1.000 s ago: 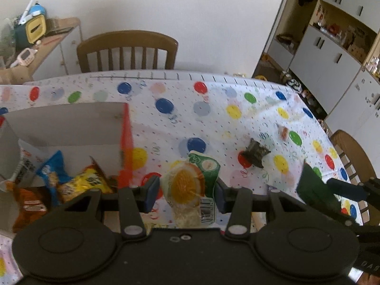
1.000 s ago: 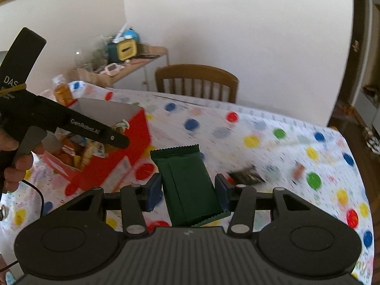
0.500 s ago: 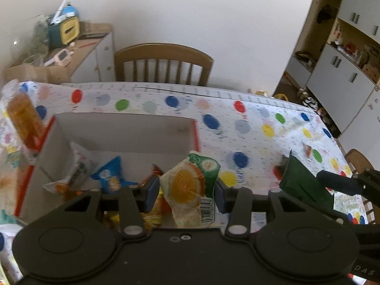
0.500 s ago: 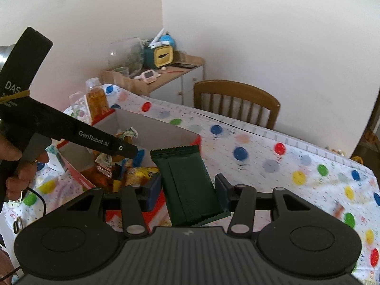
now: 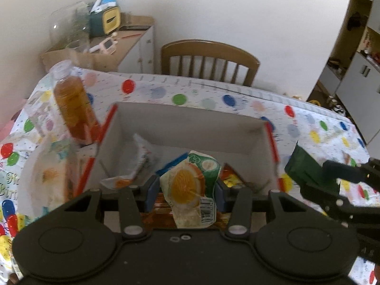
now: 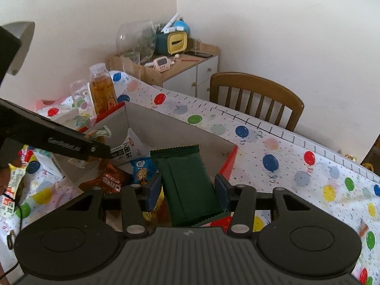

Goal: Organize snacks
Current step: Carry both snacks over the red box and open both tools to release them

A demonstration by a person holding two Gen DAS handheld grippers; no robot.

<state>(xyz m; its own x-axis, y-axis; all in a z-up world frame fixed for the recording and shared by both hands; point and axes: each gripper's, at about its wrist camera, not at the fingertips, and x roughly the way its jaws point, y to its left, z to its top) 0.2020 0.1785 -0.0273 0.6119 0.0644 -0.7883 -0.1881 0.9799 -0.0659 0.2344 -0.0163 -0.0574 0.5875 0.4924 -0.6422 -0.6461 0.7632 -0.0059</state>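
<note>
While the left gripper (image 5: pixel 186 188) clamps the orange-print packet (image 5: pixel 190 185) over the red cardboard box (image 5: pixel 190 121), let go only once well inside its walls. Clamped in the right gripper (image 6: pixel 187 187), the dark green wrapper (image 6: pixel 187 182) hangs above the box's near corner and, I judge, needs carrying further in

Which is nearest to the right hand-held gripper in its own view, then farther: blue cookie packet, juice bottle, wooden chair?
1. Blue cookie packet: in the box, just left of the right hand-held gripper.
2. Juice bottle: beyond the box, left.
3. Wooden chair: behind the table, right.
</note>
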